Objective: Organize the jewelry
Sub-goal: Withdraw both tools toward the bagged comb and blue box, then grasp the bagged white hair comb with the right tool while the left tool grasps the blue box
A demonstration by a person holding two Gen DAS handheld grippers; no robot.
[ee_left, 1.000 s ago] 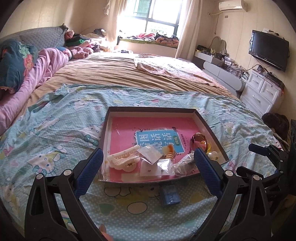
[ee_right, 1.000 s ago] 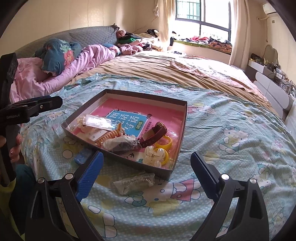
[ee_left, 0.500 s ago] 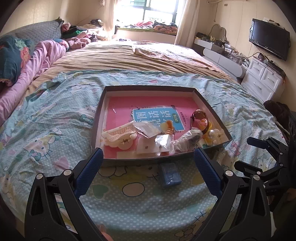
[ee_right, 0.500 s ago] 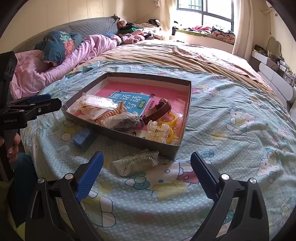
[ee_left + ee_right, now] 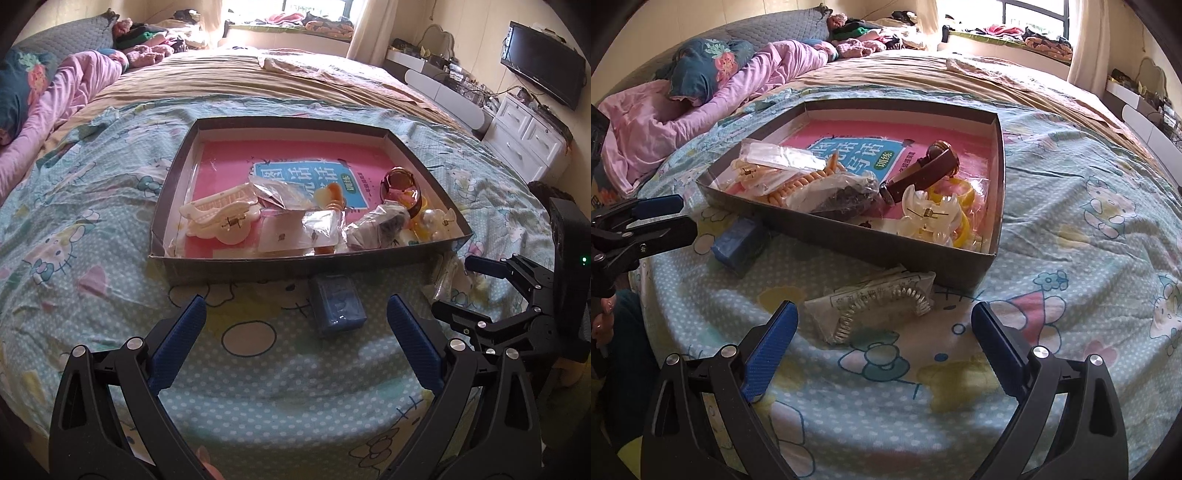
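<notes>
1. Jewelry: a bagged silver necklace (image 5: 877,308) lies on the quilt (image 5: 1071,258), just outside the box's near wall, between the spread fingers of the right gripper (image 5: 882,328), which grips nothing.
2. Left gripper (image 5: 295,321): fingers spread wide and empty above the quilt; a small blue box (image 5: 337,304) lies between them, nearer the right finger.
3. Shallow dark cardboard box (image 5: 295,264): holds a cream hair claw (image 5: 218,218), clear packets (image 5: 321,229), a brown-strapped watch (image 5: 923,173), a yellow bangle (image 5: 964,218) and a clear hair claw (image 5: 927,218).
</notes>
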